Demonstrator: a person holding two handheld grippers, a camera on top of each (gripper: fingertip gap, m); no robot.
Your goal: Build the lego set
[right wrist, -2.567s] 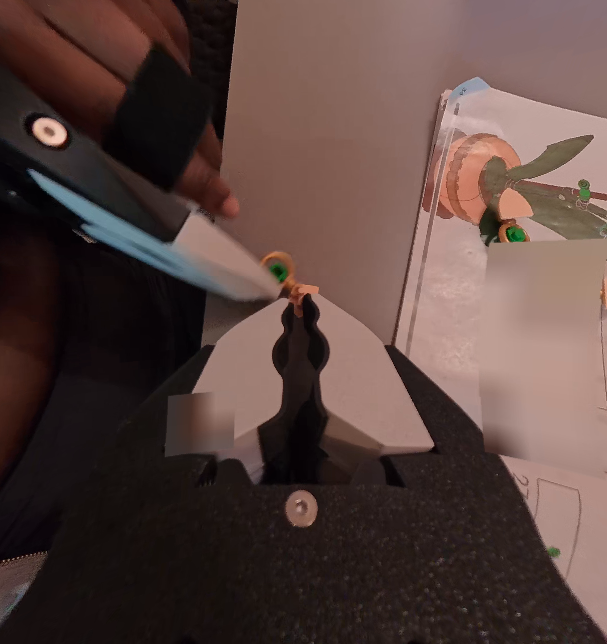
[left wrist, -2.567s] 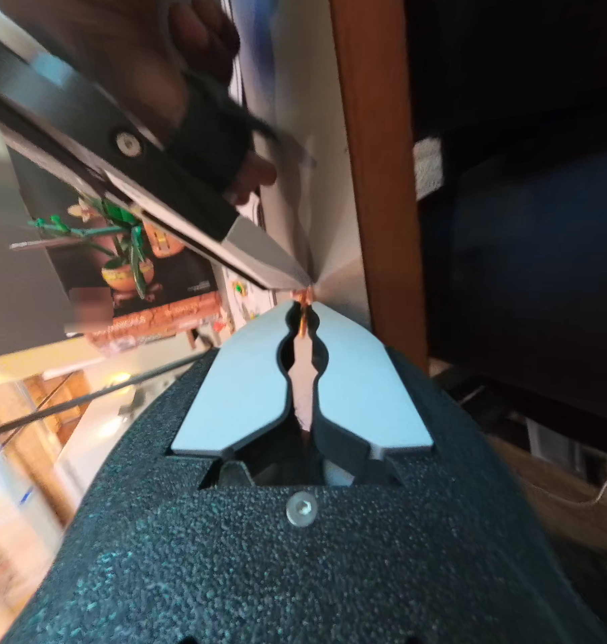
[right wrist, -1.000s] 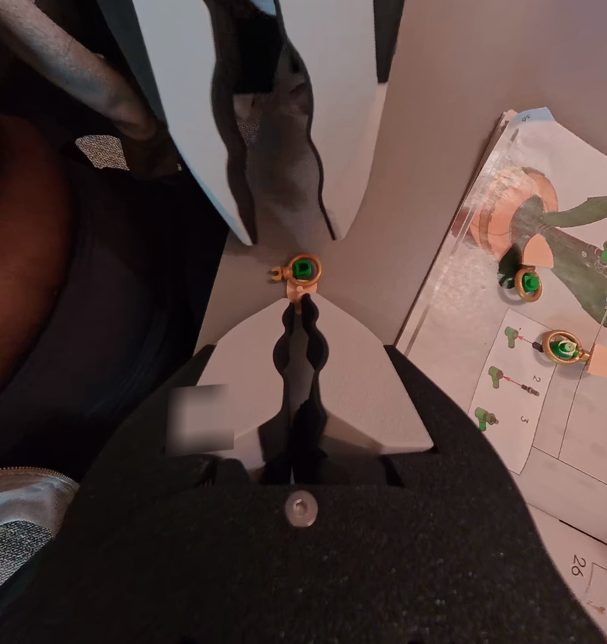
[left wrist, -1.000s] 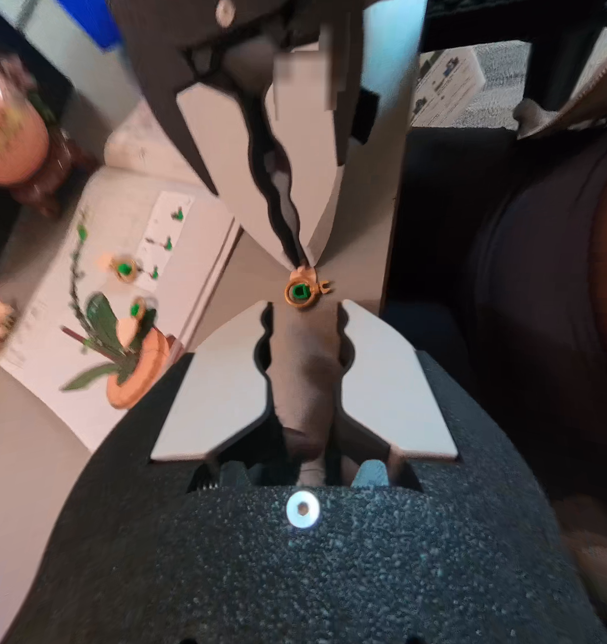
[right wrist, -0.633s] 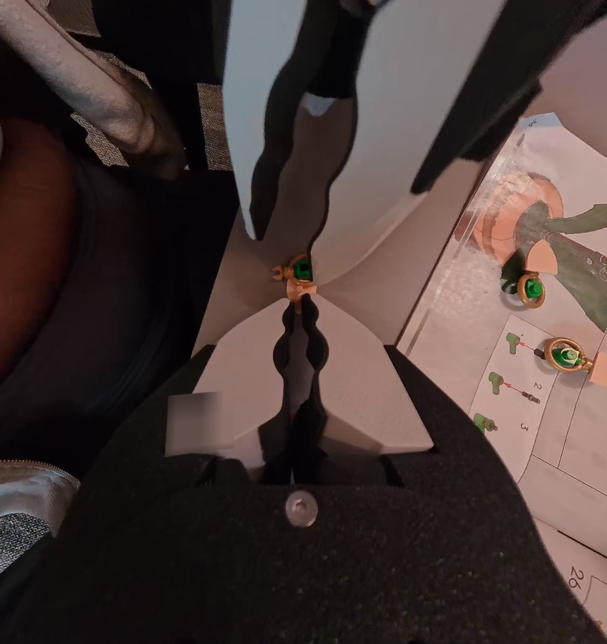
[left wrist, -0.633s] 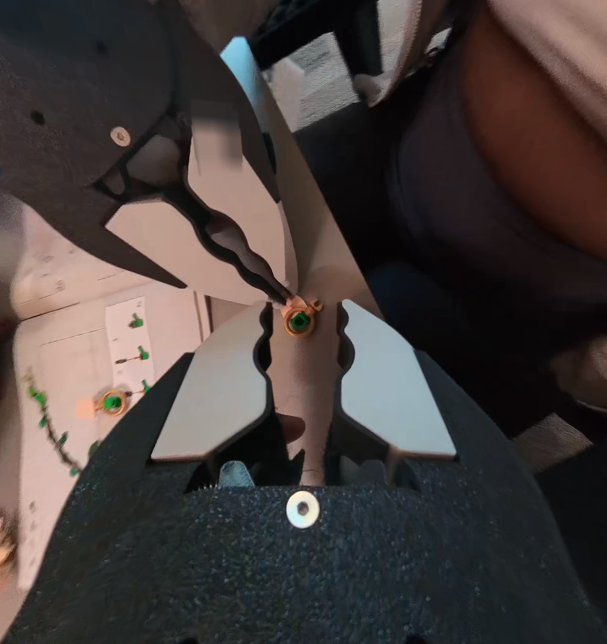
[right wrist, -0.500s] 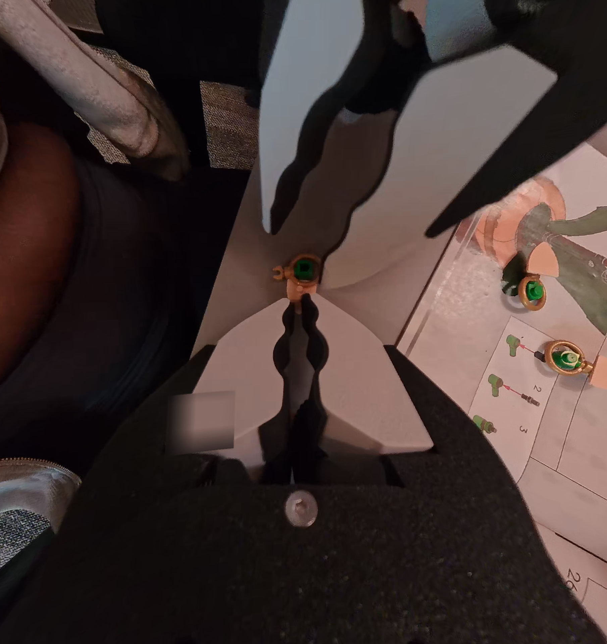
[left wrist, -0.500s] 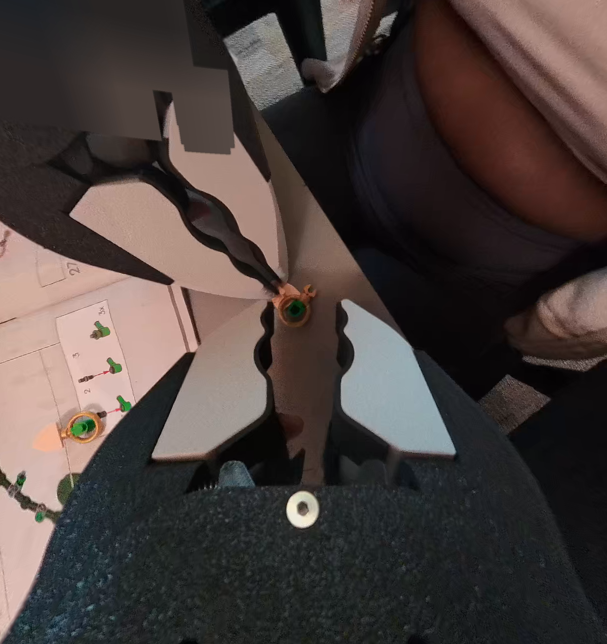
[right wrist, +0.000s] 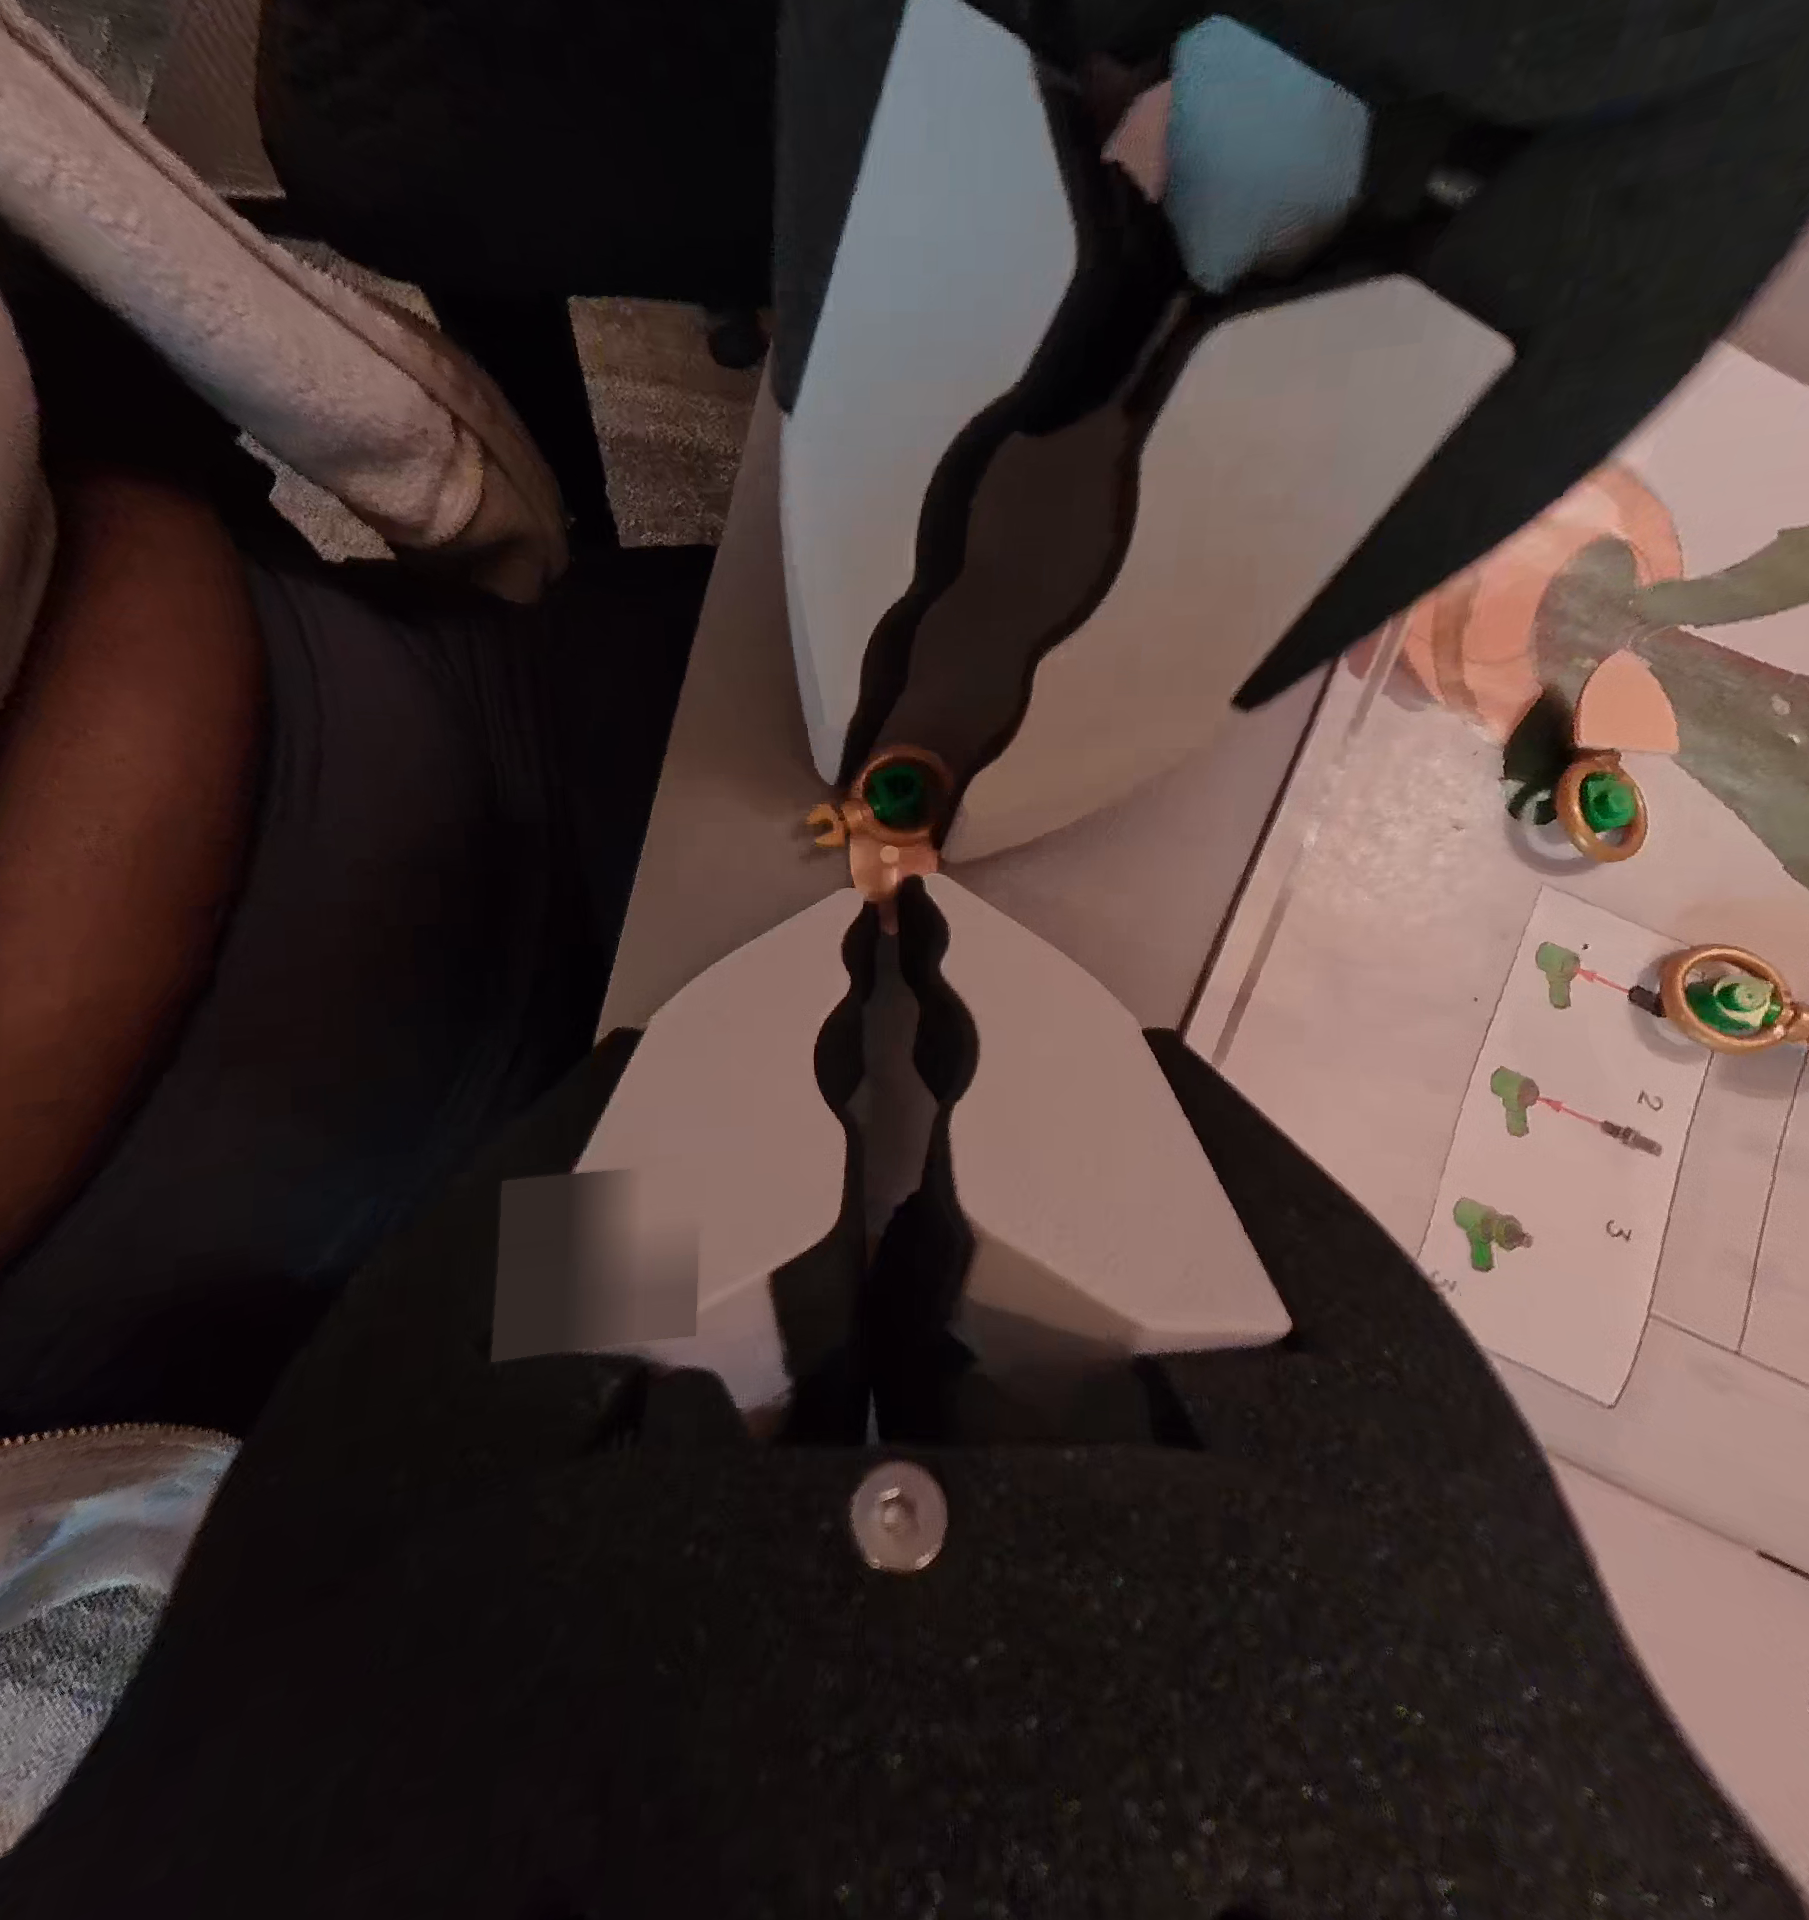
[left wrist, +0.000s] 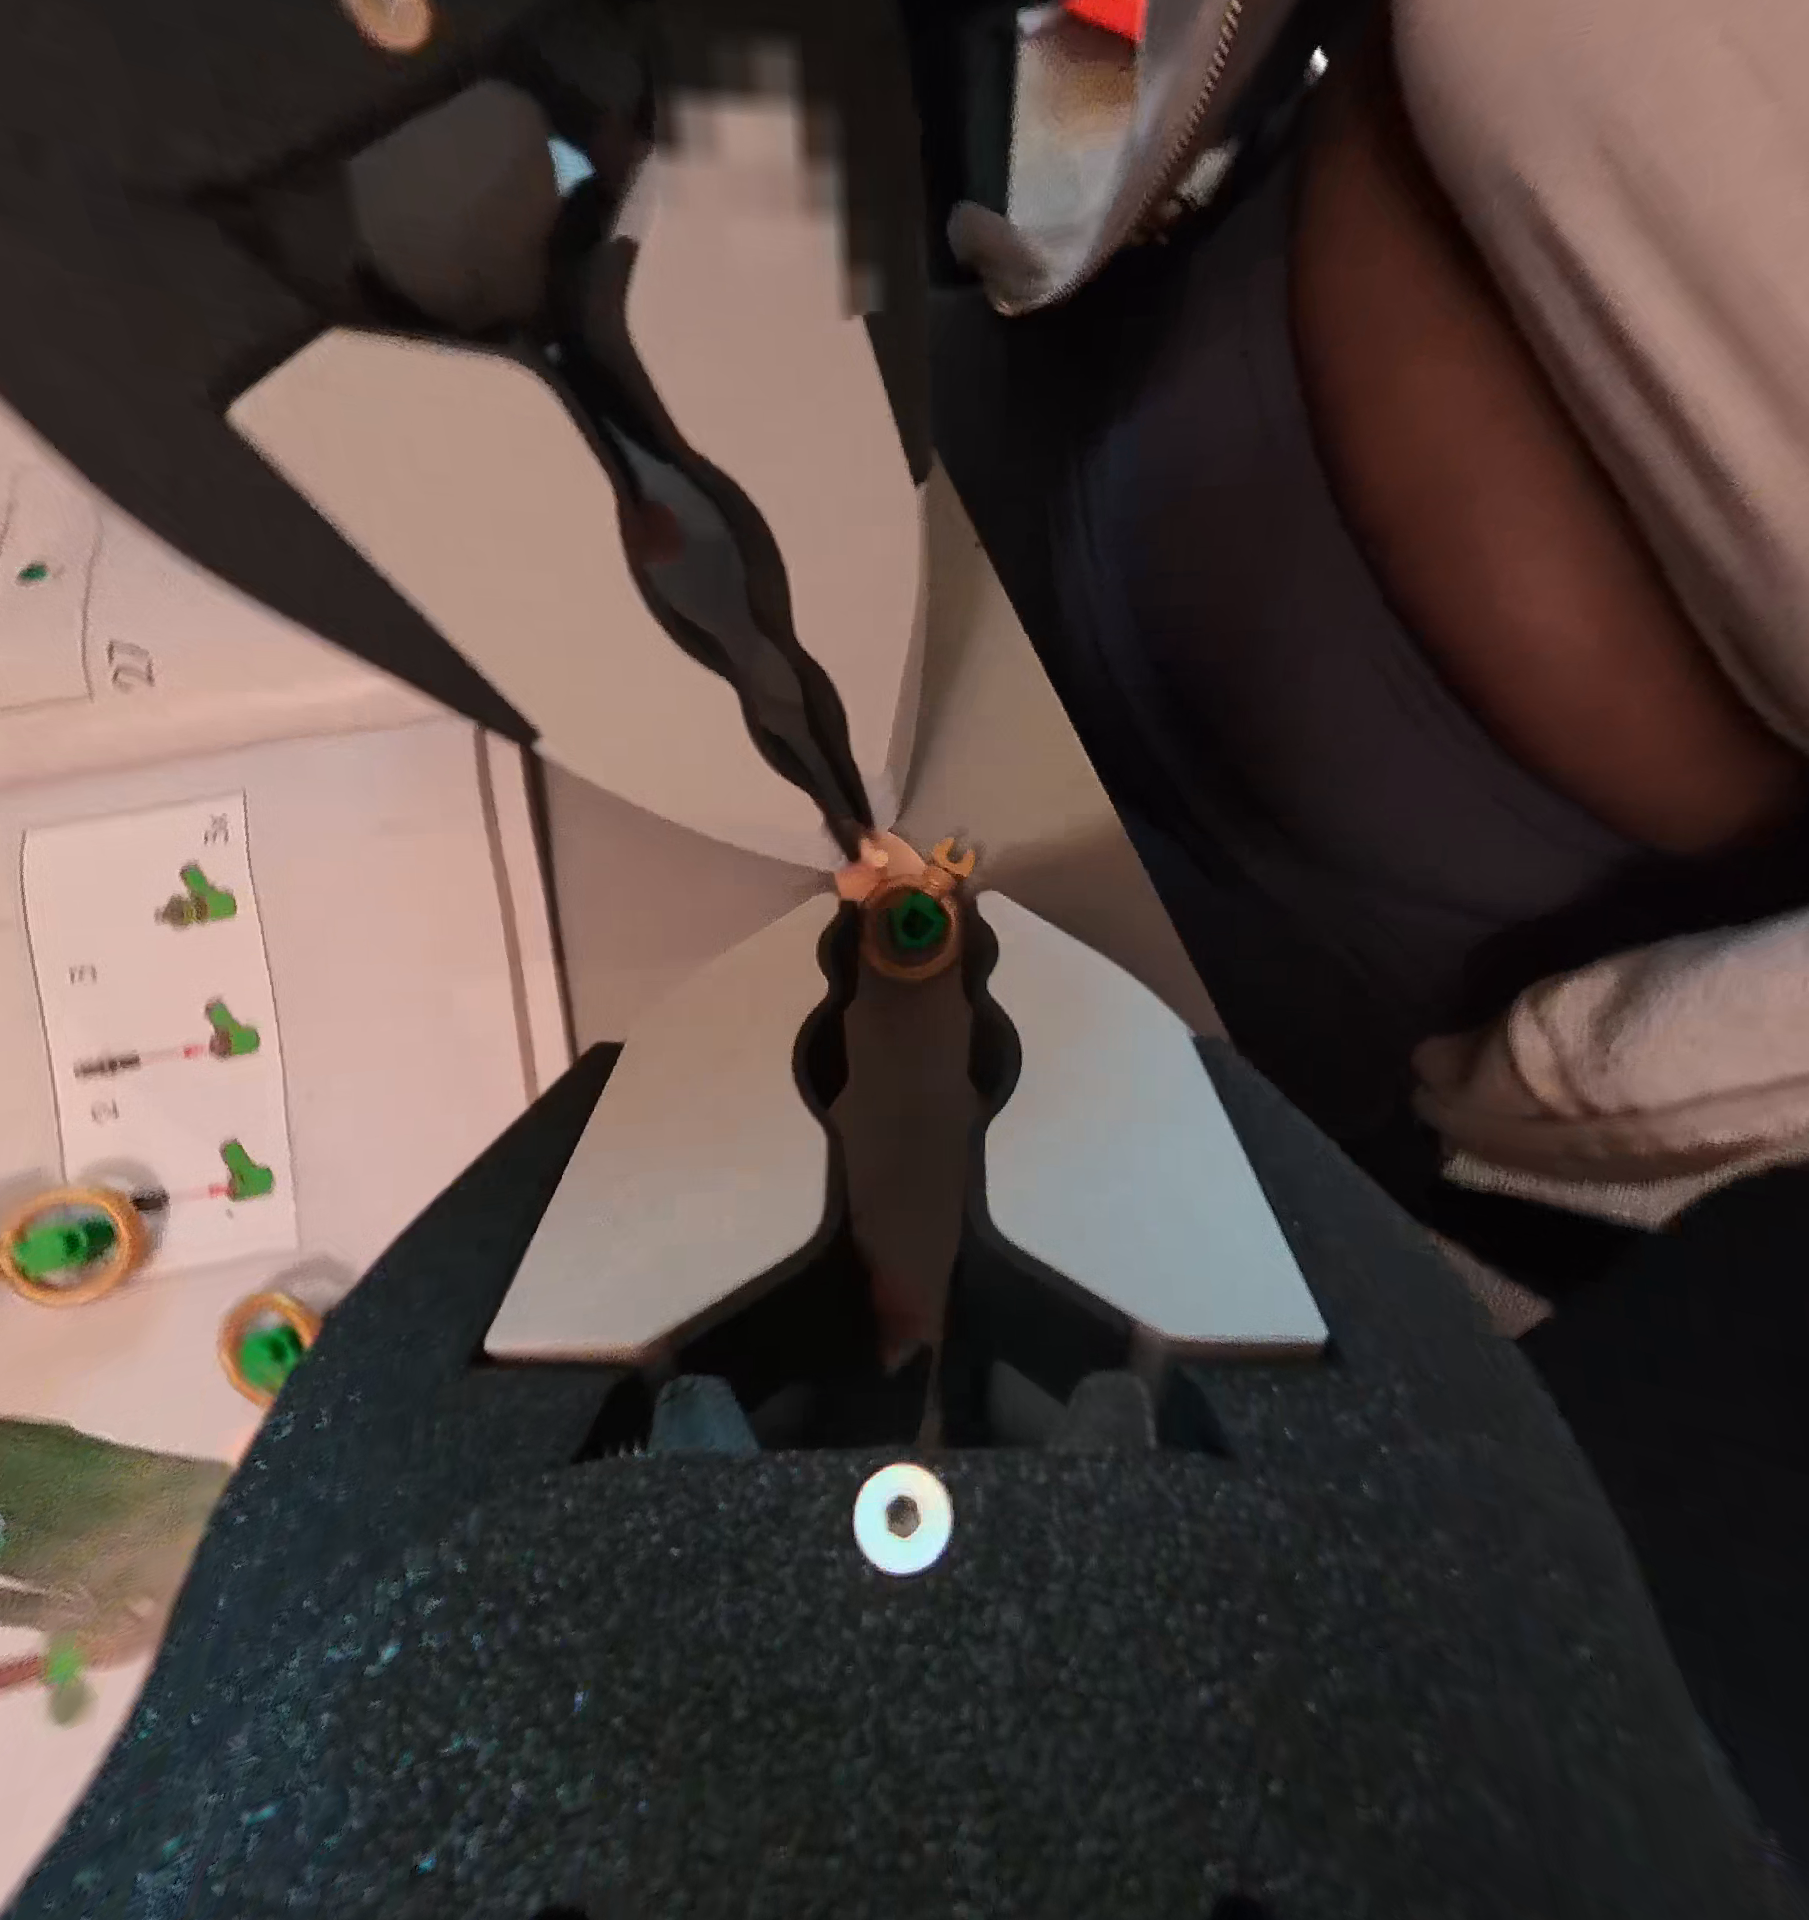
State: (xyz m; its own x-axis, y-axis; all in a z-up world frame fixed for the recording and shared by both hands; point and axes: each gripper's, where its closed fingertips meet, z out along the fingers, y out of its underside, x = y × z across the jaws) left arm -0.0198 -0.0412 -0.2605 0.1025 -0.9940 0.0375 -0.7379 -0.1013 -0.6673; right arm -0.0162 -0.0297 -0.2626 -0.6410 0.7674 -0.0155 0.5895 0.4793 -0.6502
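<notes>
- My right gripper has its fingers clenched on the little tan tab of the lego piece, a gold ring with a green stud sitting inside it, held up in the air over the bench edge.
- My left gripper comes in from the 12 o'clock side in the right wrist view, fingers bracketing the ring. Looks like they touch it, but I can't tell if they're actually squeezing.
- Biggest worry: the right grip is on a tiny sliver of tab. If left pushes or twists off-axis, the piece probably pivots out and drops toward the person's lap at 9 o'clock.
- Squeezing the ring sideways could also pop the green stud loose.
- The instruction booklet lies open at 3 o'clock.
</notes>
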